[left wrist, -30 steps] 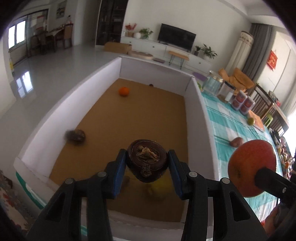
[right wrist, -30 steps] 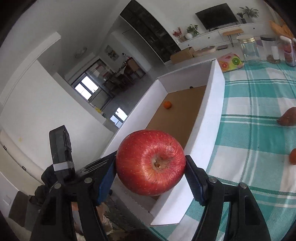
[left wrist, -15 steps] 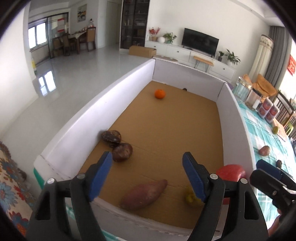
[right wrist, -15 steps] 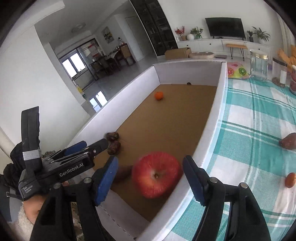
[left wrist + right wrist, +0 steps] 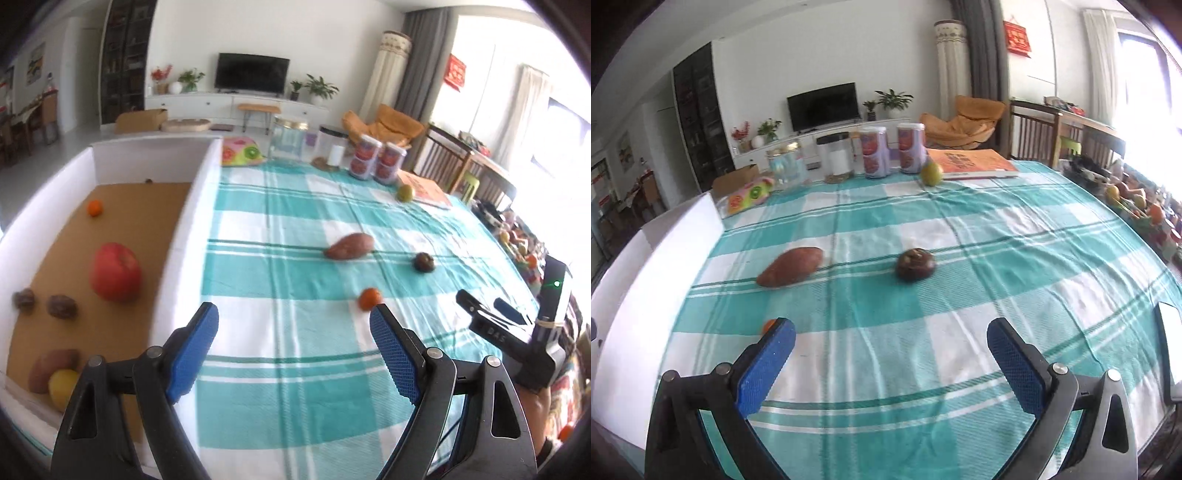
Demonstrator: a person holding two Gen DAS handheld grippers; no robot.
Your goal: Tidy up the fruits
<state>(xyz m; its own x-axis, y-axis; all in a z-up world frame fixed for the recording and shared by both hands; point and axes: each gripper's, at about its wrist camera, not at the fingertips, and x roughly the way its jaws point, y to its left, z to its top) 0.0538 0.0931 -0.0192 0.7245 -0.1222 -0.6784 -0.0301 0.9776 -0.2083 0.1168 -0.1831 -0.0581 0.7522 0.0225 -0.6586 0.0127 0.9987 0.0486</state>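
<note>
While the left gripper (image 5: pixel 293 347) is hanging over the checked cloth (image 5: pixel 295 266), its two blue fingers (image 5: pixel 192 347) are standing wide apart with nothing between them; they have just been opening. Off to the left of the fingers, the white box (image 5: pixel 181 236) is sitting with its brown floor showing. A red apple (image 5: pixel 115 272) is lying inside it, beyond the left finger. Two dark round fruits (image 5: pixel 61 305) are lying left of the apple, side by side. A sweet potato (image 5: pixel 51 369) and a yellow fruit (image 5: pixel 63 387) are touching each other in the near corner, left of the left finger. A small orange (image 5: pixel 94 208) is sitting far back in the box. Just past the right finger's tip, a little orange fruit (image 5: pixel 369 298) is resting on the cloth. Farther ahead, a second sweet potato (image 5: pixel 349 246) and a dark fruit (image 5: pixel 423 261) are lying well apart. The right gripper (image 5: pixel 491 314) is showing at the right edge.

In the right wrist view, the right gripper (image 5: pixel 892 354) is also holding nothing, and its fingers (image 5: pixel 766 365) are spread as wide as they go, having just been opening. The little orange fruit (image 5: pixel 768 325) is peeking out behind the left finger's tip. Ahead, between the fingers, the dark fruit (image 5: pixel 915 263) is sitting on the cloth (image 5: pixel 886 314). The sweet potato (image 5: pixel 790 266) is lying to its left. A green pear (image 5: pixel 931 172) is sitting far ahead, beside an orange book (image 5: pixel 971 162).
</note>
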